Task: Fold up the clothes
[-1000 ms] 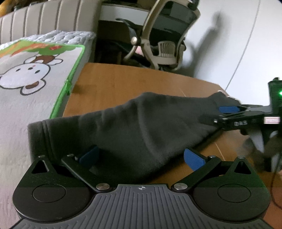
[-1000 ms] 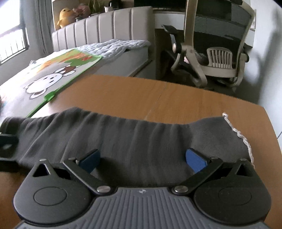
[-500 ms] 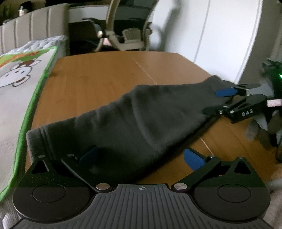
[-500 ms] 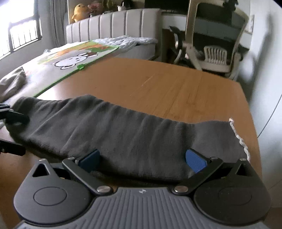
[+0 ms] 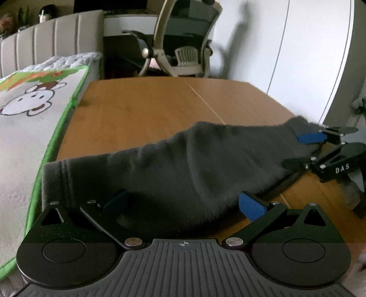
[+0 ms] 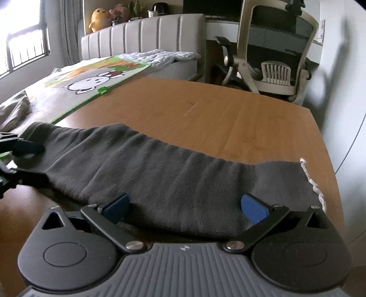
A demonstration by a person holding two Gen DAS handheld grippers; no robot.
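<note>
item: garment (image 5: pixel 183 164), dark grey knit, long and narrow, laid across the near part of the desk (image 5: pixel 148 109). one end ribbed, at the desk edge next to the bed (image 5: pixel 20 141); the other end carries a white stitched trim (image 6: pixel 312 182) near the opposite desk edge. surface lightly rippled, middle slightly raised.

item: left claw (image 5: pixel 184 202), black frame, blue pads. jaws spread wide, one pad on either side of the ribbed end of the garment; cloth lies between them, not pinched. in the right wrist view it (image 6: pixel 13 150) appears blurred at the far left, at the same end of the garment.

item: right claw (image 6: pixel 184 206), same make, jaws spread wide, blue pads apart with the near edge of the garment between them, not pinched. in the left wrist view it (image 5: pixel 320 148) sits at the far end of the garment, one blue pad (image 5: pixel 311 138) against the cloth, lettering "das" on the frame.

item: desk, orange-brown wood, a thin seam down the middle, bare beyond the garment.

item: bed, just beside the desk, with a monkey-print cover (image 5: pixel 32 100) edged in green and a padded headboard (image 6: pixel 141 34).

item: chair (image 6: pixel 274 52), mesh back, pale frame, past the far side of the desk.

item: yellow plush toy (image 6: pixel 98 19), on the ledge behind the headboard.
</note>
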